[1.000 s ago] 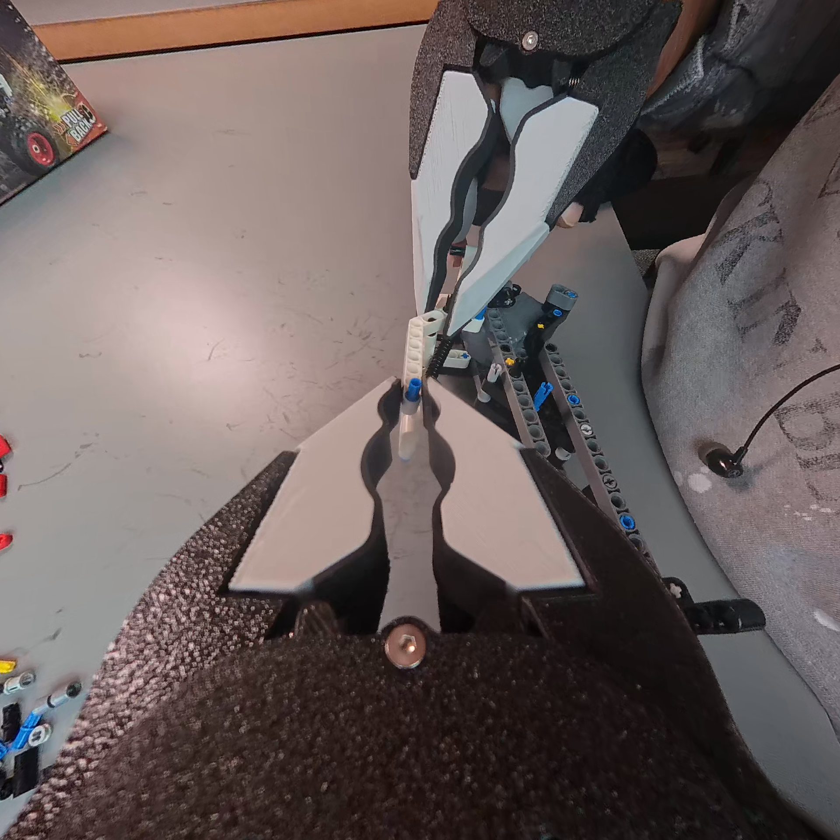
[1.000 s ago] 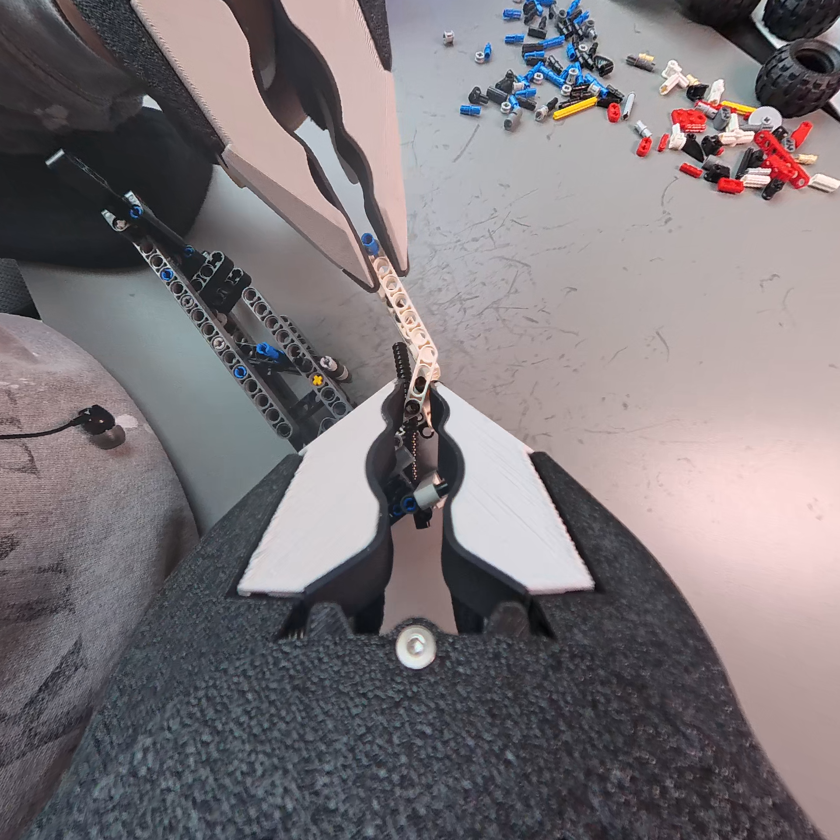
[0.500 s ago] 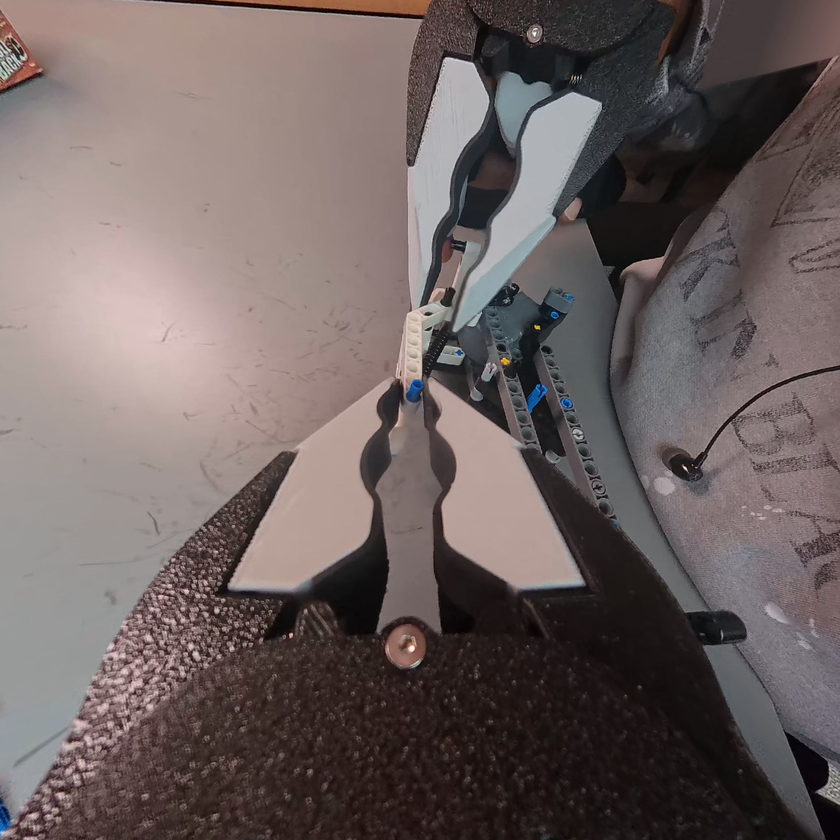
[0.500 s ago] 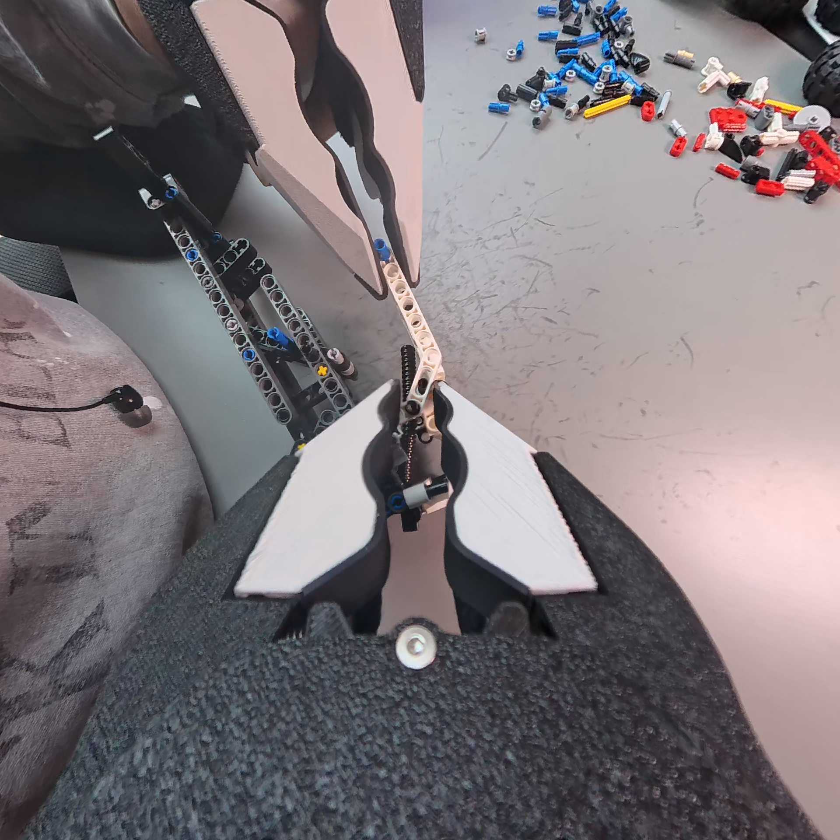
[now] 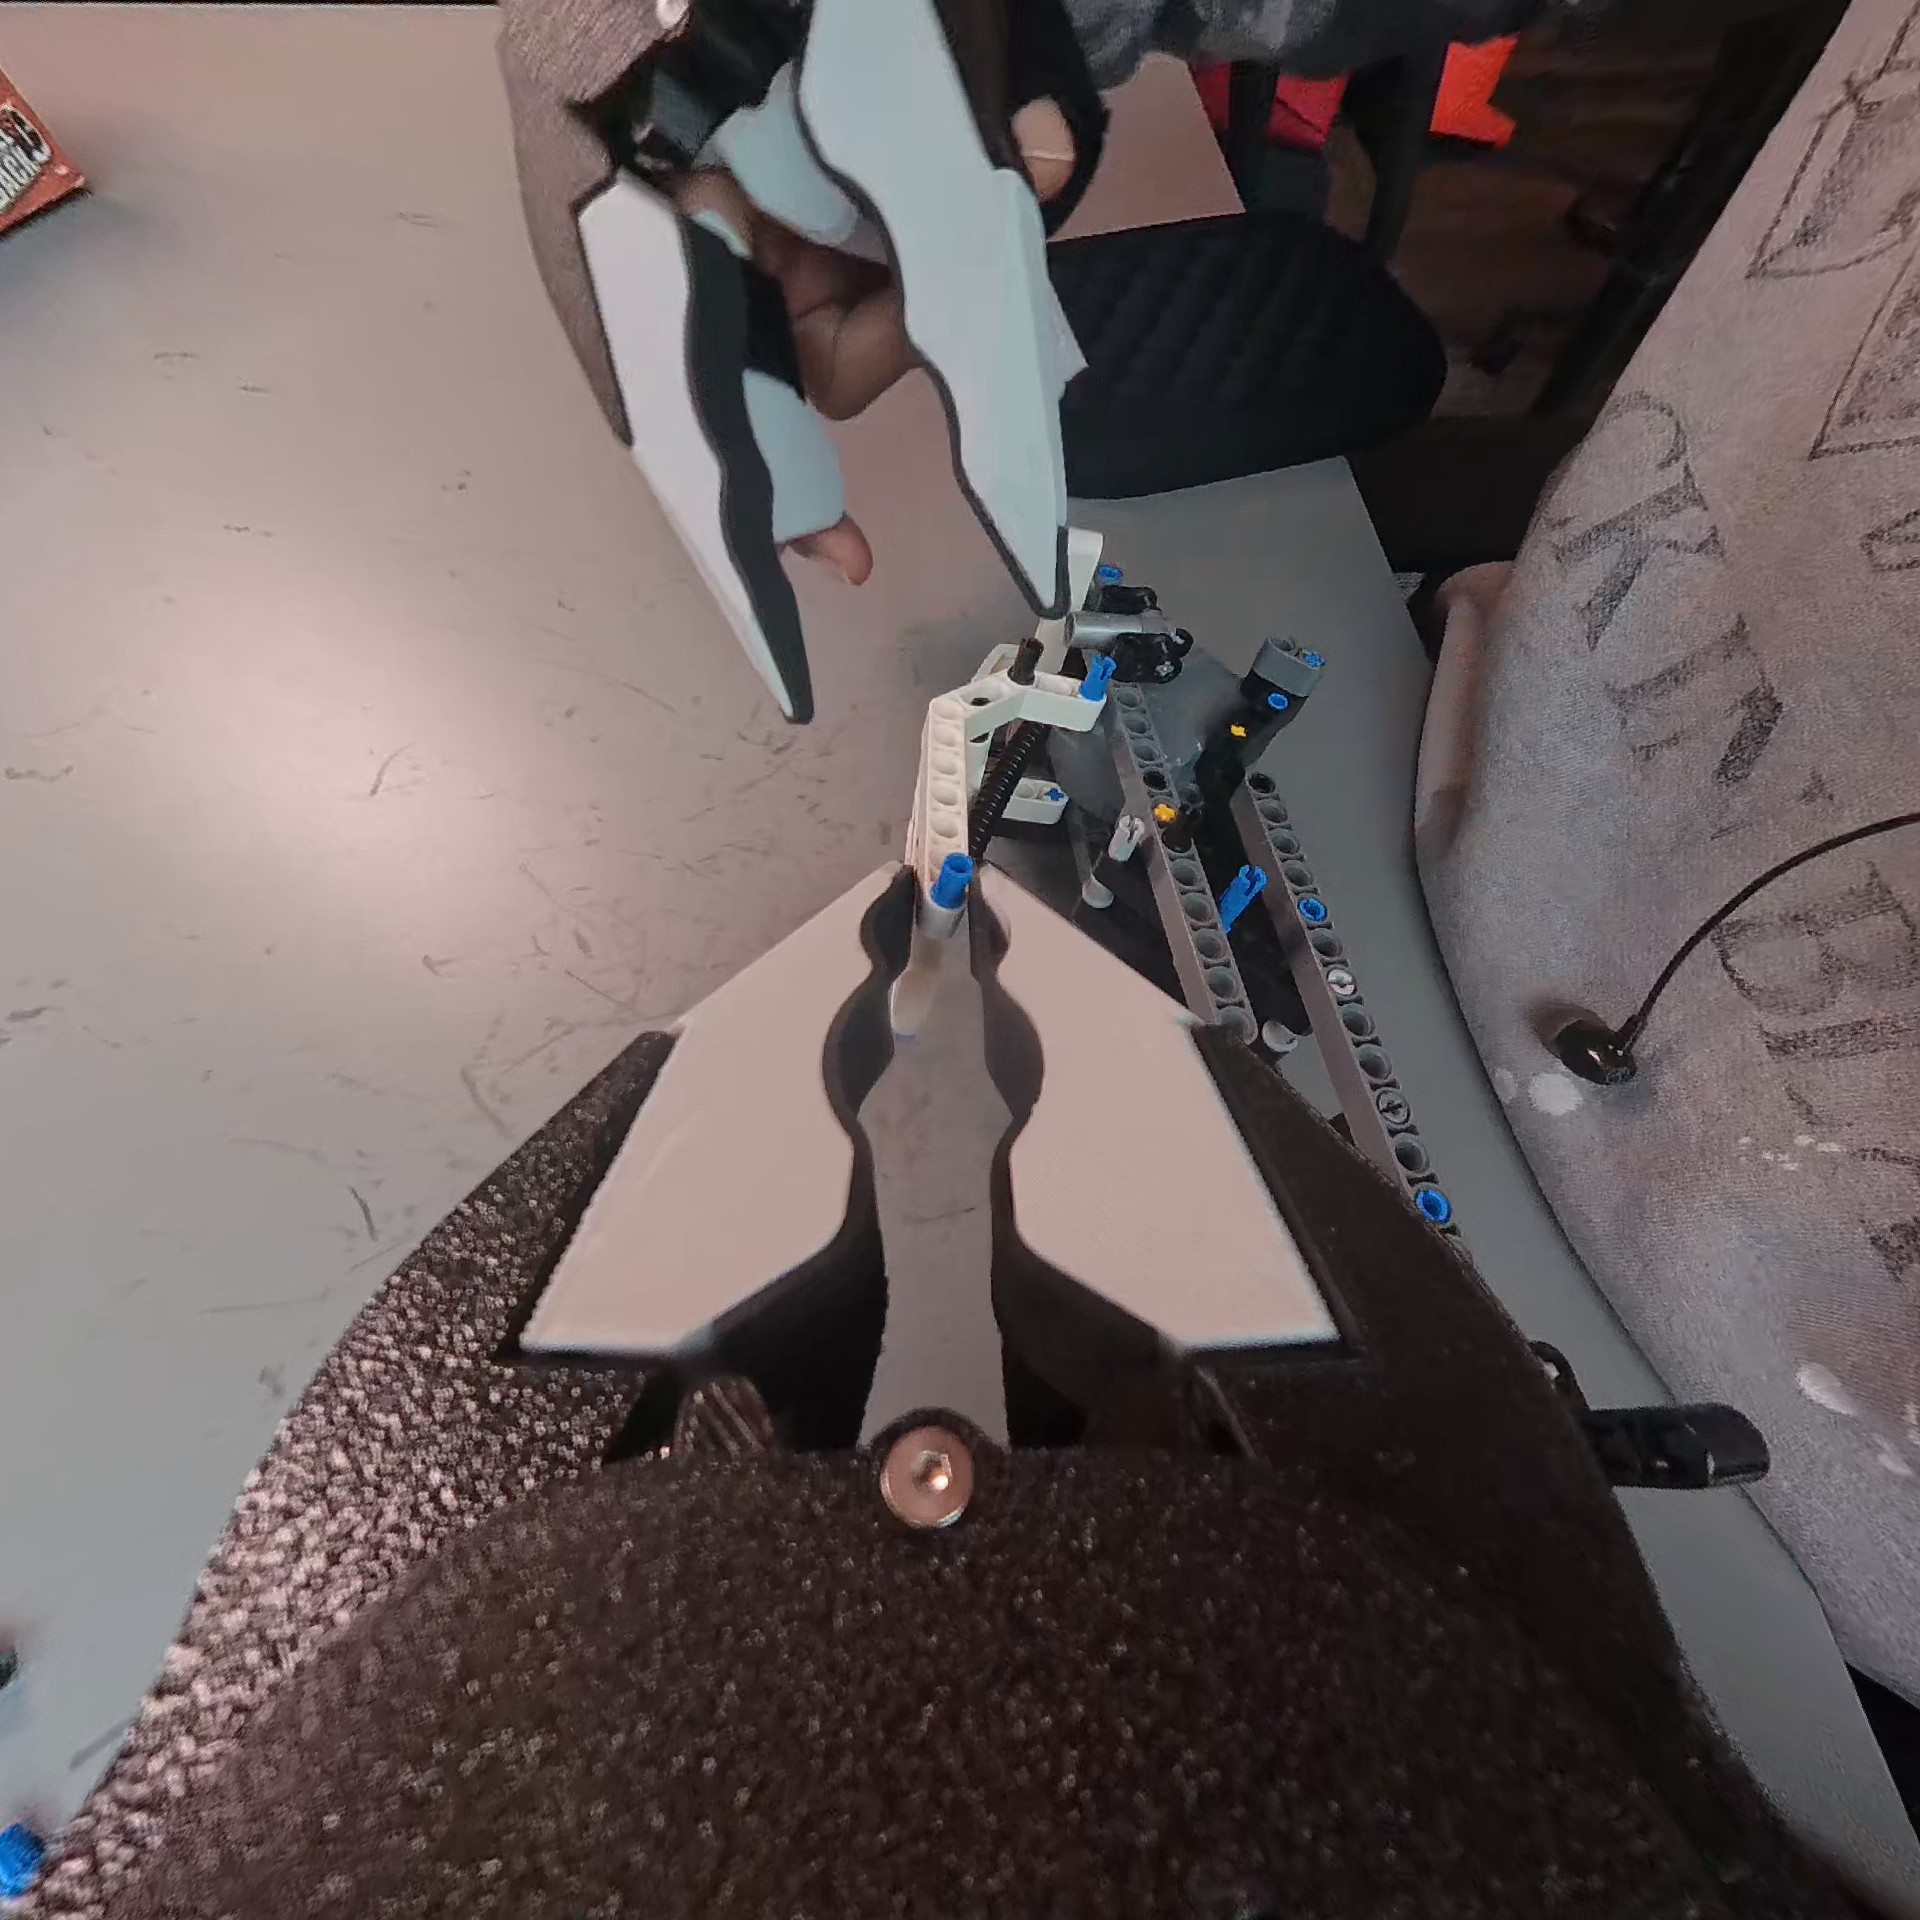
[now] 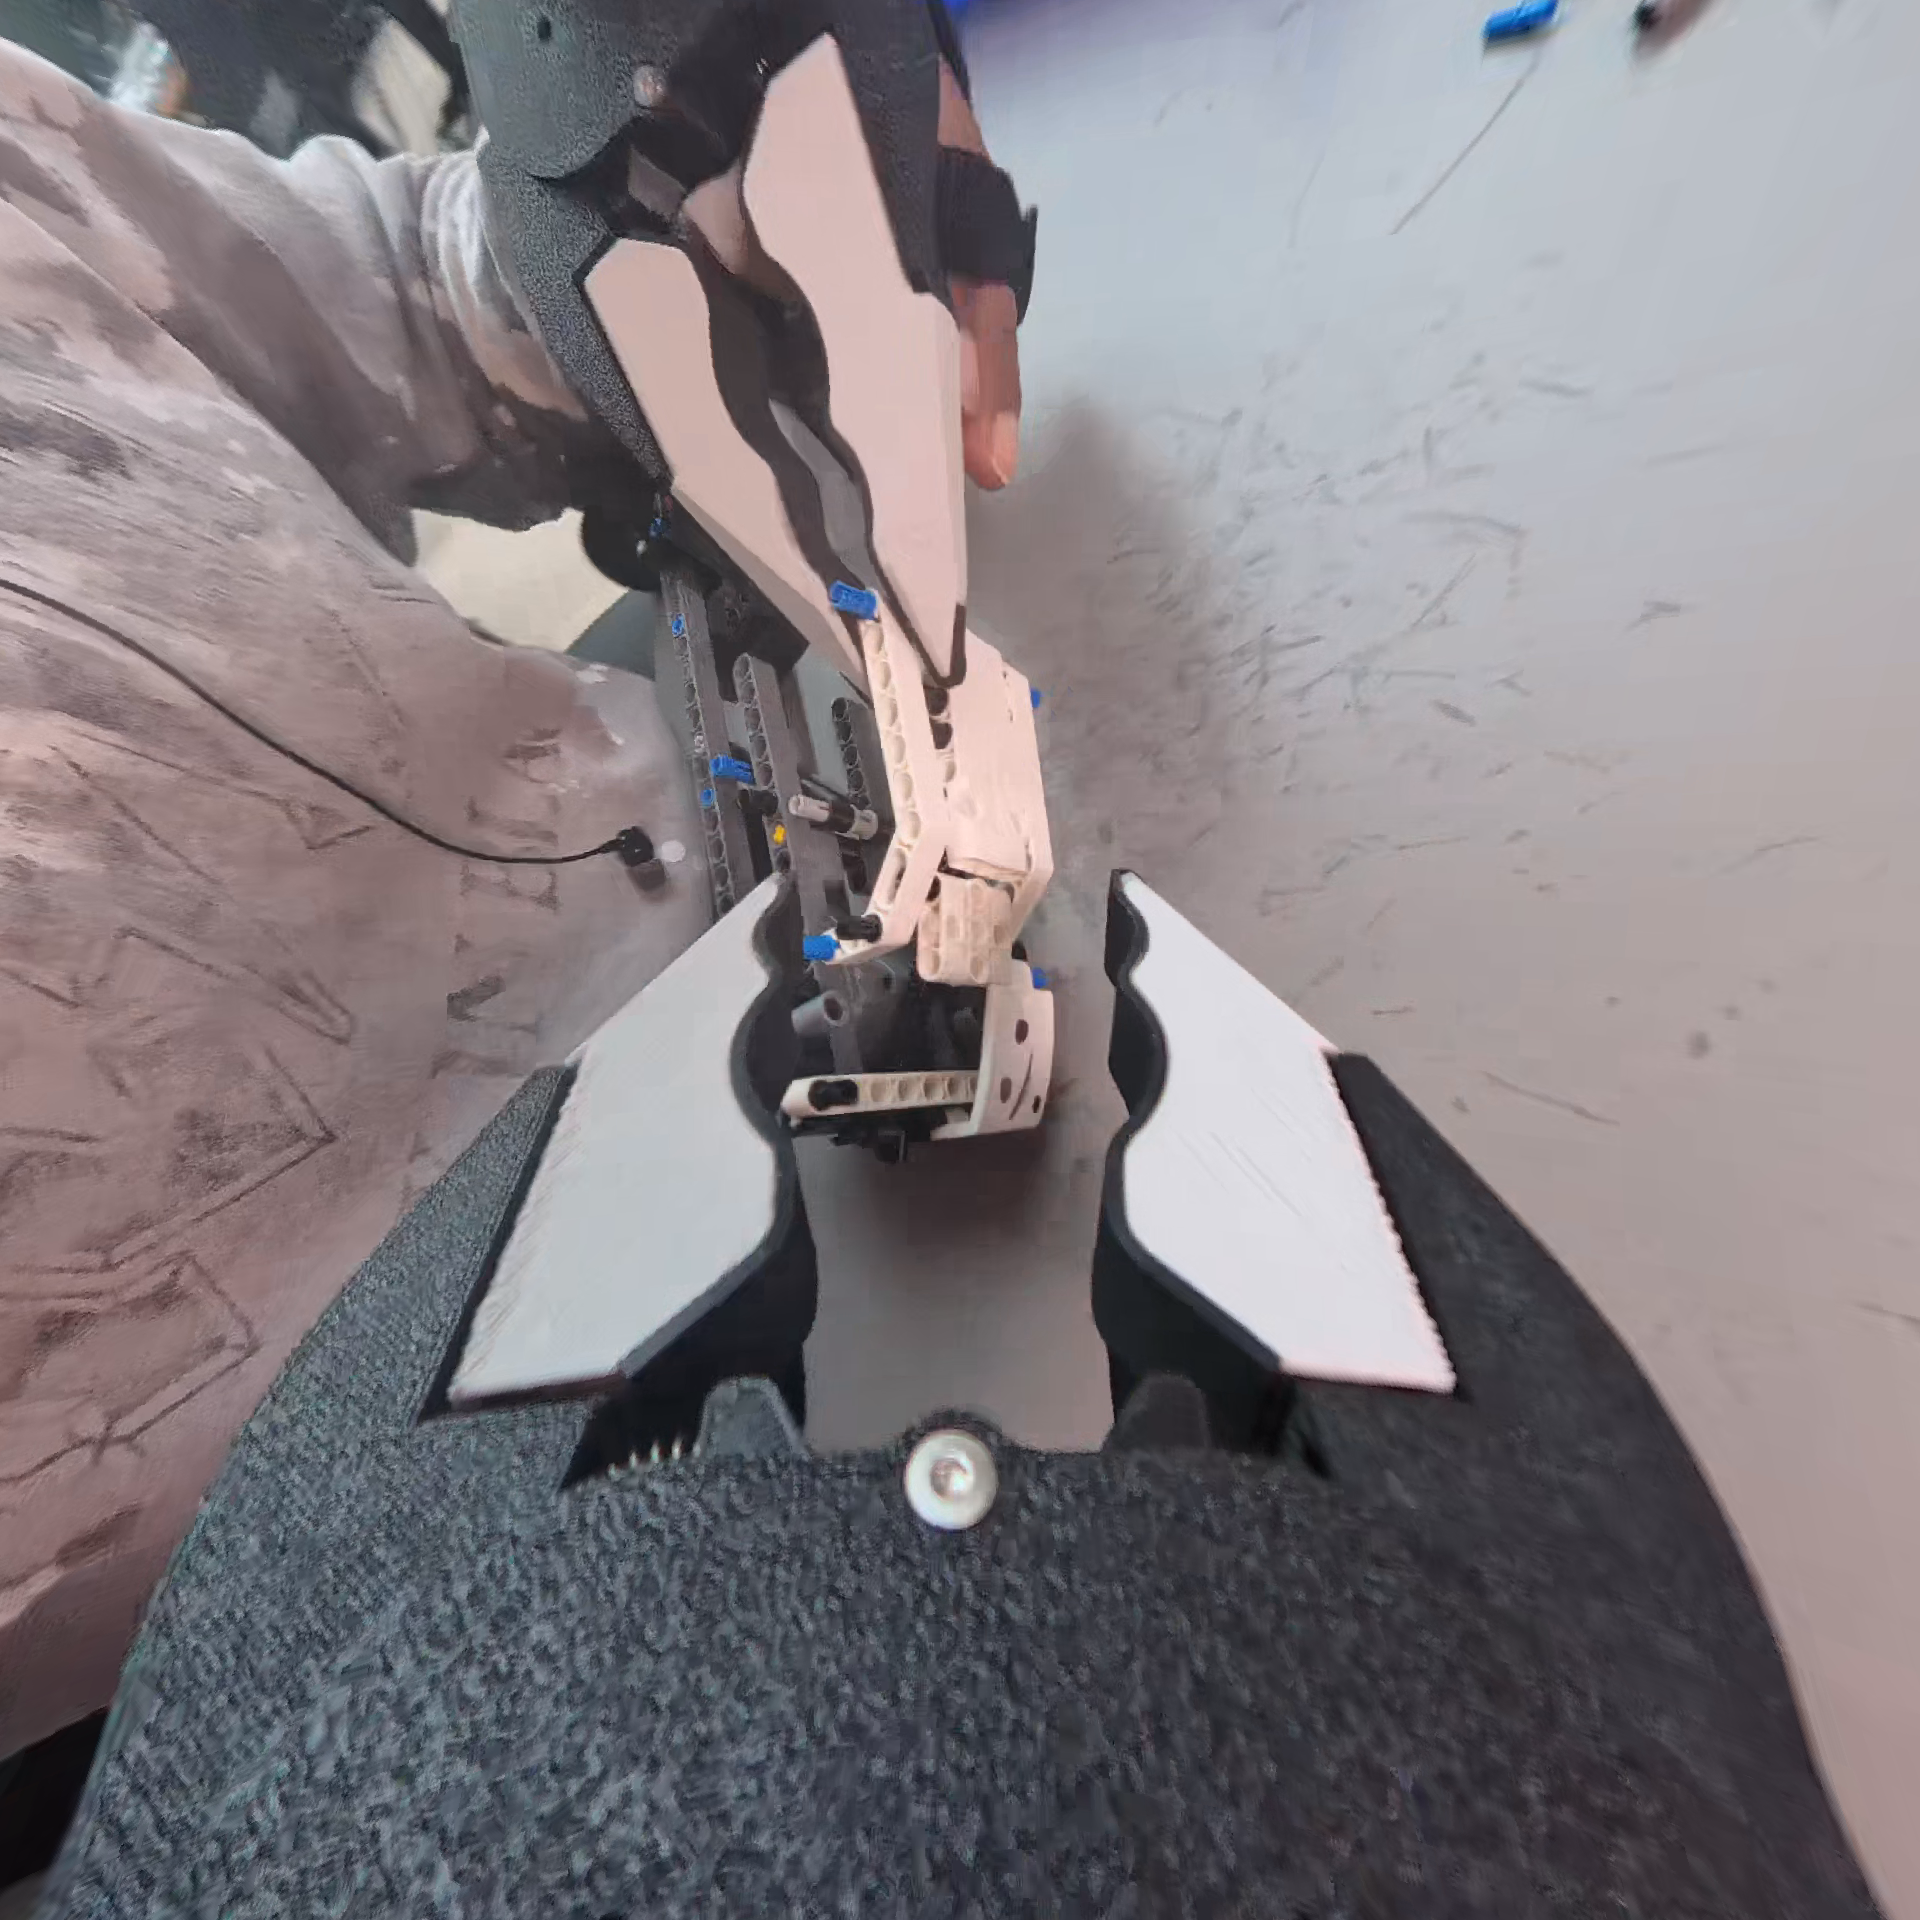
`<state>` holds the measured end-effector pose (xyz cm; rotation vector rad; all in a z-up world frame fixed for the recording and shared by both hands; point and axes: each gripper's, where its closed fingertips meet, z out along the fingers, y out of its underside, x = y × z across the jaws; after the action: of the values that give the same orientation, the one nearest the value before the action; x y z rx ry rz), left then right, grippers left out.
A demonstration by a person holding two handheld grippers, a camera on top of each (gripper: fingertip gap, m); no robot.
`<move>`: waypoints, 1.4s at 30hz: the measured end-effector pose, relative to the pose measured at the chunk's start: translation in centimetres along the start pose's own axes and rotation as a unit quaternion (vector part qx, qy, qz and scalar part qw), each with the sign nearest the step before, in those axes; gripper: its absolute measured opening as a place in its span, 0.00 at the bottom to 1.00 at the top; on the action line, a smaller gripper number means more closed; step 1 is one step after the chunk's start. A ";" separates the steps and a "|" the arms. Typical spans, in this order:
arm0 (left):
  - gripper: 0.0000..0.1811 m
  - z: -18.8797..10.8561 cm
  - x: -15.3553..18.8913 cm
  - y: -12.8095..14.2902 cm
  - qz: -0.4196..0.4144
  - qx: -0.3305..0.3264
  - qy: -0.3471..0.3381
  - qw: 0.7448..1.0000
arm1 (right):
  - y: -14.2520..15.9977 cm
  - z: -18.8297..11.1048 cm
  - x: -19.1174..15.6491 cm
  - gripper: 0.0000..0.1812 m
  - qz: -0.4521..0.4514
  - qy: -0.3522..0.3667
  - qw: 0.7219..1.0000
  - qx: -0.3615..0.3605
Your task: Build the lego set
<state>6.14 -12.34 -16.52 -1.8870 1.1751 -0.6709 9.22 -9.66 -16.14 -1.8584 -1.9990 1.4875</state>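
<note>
Your right gripper point(image 6: 940, 935) has let go since half a second ago: its fingers were pinched on the white beam's bend, now they stand wide apart with the lego build's front end sitting loose between them. It has also tilted; in the left wrist view the right gripper point(image 5: 920, 665) hangs above the build with one fingertip touching the white panel at the top and the other well off to the left. Both views shifted too, and the right one is blurred.

Left to right in the left wrist view: grey table point(image 5: 312, 727), scratched, with a corner of the box point(image 5: 31, 166) at the far left edge. Your left gripper point(image 5: 940, 883) is still closed on the near end of the white beam point(image 5: 945, 779), right at the blue pin point(image 5: 951, 878). Just right of that, the lego build point(image 5: 1195, 831) lies on the table near its edge, dark grey long beams running toward you, blue pins along them. Far right, your grey clothing point(image 5: 1714, 831) with a black cable point(image 5: 1714, 914).

Right wrist view, left to right: grey clothing point(image 6: 260, 727), dark frame beams point(image 6: 727, 748), white beam point(image 6: 904, 769) and white panel point(image 6: 997, 769) held up by the left gripper point(image 6: 909, 634), then bare table point(image 6: 1507, 727). A few blue loose pieces point(image 6: 1522, 16) sit at the top edge.
</note>
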 end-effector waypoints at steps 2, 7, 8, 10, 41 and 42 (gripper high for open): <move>0.06 0.1 0.1 0.0 0.007 0.002 -0.001 1.000 | 0.1 0.9 -0.1 0.36 0.039 -0.075 0.996 -0.032; 0.05 0.1 0.0 -0.1 0.015 0.007 -0.002 1.000 | 0.2 3.2 -0.2 0.36 0.080 -0.181 0.975 -0.104; 0.05 0.1 0.0 -0.1 0.016 0.007 -0.002 1.000 | 0.2 3.5 -0.5 0.35 0.084 -0.199 0.970 -0.112; 0.05 0.1 -0.1 0.0 0.016 0.008 0.001 1.000 | 0.1 3.9 -1.0 0.32 0.087 -0.224 0.963 -0.122; 0.30 -0.5 0.9 -3.2 -0.150 0.017 -0.046 0.987 | -2.5 2.2 -2.5 0.26 -0.347 0.138 0.927 -0.031; 0.30 -0.4 1.1 -3.1 -0.138 0.006 -0.052 0.989 | -2.4 2.3 -2.6 0.26 -0.358 0.146 0.922 -0.024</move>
<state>7.78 -12.74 -13.65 -2.0696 0.8499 -0.7148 6.83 -12.63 -14.41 -1.0571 -2.2032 0.8982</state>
